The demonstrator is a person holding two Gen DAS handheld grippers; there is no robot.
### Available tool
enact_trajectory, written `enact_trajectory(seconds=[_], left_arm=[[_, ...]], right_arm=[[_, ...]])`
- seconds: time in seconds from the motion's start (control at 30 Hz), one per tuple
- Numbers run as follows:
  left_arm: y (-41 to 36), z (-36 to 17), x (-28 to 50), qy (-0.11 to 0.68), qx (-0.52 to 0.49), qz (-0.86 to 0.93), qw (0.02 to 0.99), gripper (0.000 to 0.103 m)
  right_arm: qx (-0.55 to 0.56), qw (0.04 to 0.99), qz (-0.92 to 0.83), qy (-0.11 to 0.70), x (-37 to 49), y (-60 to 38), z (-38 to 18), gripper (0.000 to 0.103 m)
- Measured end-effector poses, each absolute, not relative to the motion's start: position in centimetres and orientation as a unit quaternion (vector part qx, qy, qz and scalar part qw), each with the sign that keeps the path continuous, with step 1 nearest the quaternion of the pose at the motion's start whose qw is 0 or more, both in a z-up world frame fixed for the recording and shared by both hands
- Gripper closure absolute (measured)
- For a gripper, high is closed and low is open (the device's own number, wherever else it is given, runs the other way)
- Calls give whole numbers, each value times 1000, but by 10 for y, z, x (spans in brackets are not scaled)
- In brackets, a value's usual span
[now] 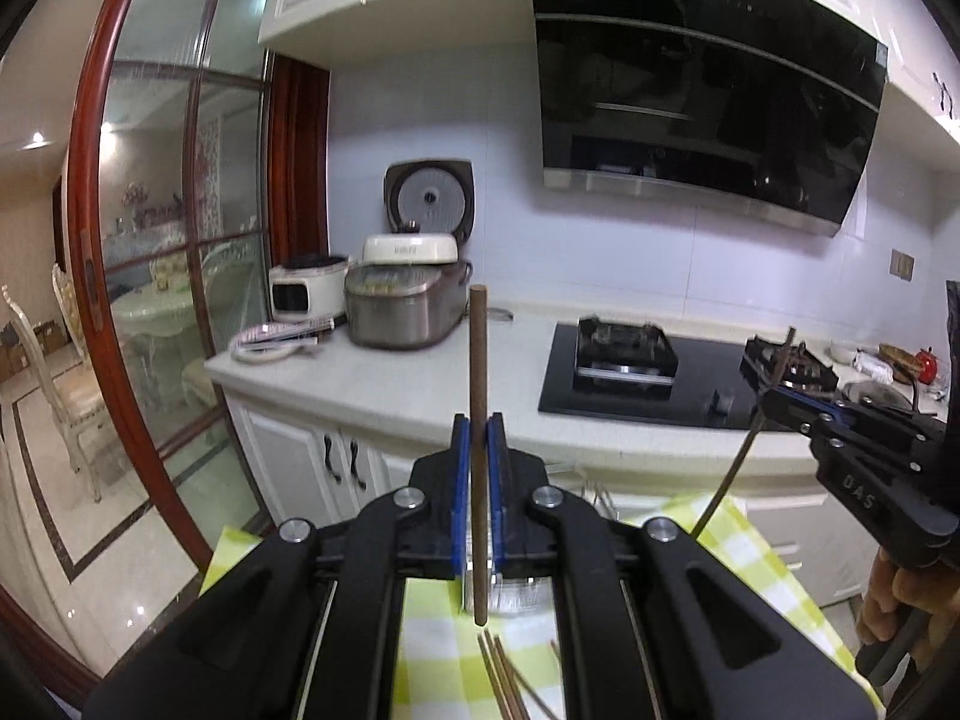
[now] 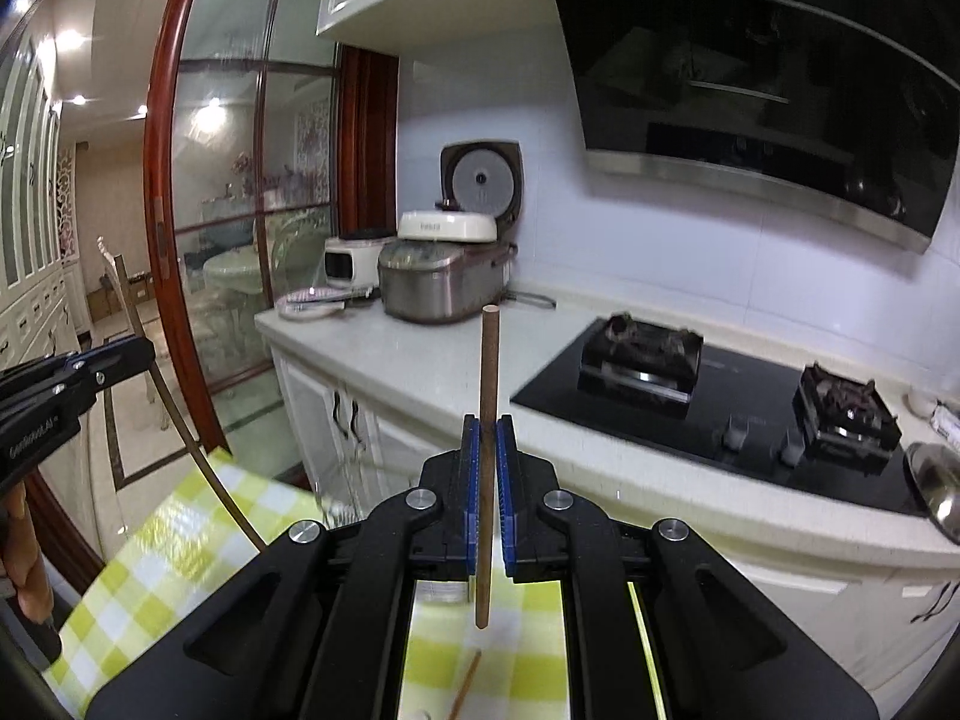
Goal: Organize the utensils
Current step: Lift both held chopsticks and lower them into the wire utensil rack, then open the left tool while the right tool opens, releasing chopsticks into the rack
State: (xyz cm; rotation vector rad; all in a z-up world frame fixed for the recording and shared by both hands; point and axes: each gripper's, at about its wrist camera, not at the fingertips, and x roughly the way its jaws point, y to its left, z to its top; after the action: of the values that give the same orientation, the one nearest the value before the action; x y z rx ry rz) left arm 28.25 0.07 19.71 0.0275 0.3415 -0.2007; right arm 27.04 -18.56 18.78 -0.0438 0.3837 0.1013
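Observation:
My left gripper (image 1: pixel 479 426) is shut on a brown chopstick (image 1: pixel 478 360) that stands upright between its blue pads, held above a green-and-white checked cloth (image 1: pixel 432 654). My right gripper (image 2: pixel 491 429) is shut on a second brown chopstick (image 2: pixel 487 360), also upright. The right gripper also shows at the right of the left wrist view (image 1: pixel 774 387), its chopstick (image 1: pixel 729 480) slanting down. The left gripper shows at the left of the right wrist view (image 2: pixel 129 354) with its chopstick (image 2: pixel 180 420). Several loose chopsticks (image 1: pixel 504 678) lie on the cloth below; one (image 2: pixel 467 684) shows in the right wrist view.
A white kitchen counter (image 1: pixel 420 384) lies ahead with rice cookers (image 1: pixel 408 306) at its left and a black gas hob (image 1: pixel 636 372) at its right. A range hood (image 1: pixel 708 102) hangs above. A red-framed glass door (image 1: pixel 180 240) is at the left. A steel pan (image 2: pixel 936 486) sits far right.

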Motion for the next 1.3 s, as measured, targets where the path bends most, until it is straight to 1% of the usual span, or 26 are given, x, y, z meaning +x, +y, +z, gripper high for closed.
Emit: enact_trajectory(seconds=[0.27,0.43,0.6,0.83,0.97,1.13,1.17,1.23,1.27,1.3], left_arm=[[-9,216,312,136,6,-102,985,97],[-12,214,340,135,-9,-110,985,97],[-14,193,365,145,-24,-117,982,97],[-11,147,401,183,-41,-114,976,97],[-8,118,420,209,-53,-112,970,97],[-5,94,432,240,-67,-114,962,97],[-5,91,434,244,-67,-113,961,96],[-5,88,433,249,-64,-110,960,88],[-4,87,431,249,-63,-108,960,78],[-3,87,431,249,-61,-105,961,61]], right_arm=[[-6,984,61,168,306,-174,214,95],[1,984,69,166,328,-166,212,95],[4,981,70,181,352,-160,184,95],[11,973,67,220,387,-162,130,95],[14,969,60,237,400,-167,108,95],[35,963,47,263,410,-176,83,94],[36,963,47,265,410,-176,81,94],[36,963,45,264,408,-178,78,94],[37,963,44,265,406,-179,78,93],[39,962,43,265,405,-180,78,92]])
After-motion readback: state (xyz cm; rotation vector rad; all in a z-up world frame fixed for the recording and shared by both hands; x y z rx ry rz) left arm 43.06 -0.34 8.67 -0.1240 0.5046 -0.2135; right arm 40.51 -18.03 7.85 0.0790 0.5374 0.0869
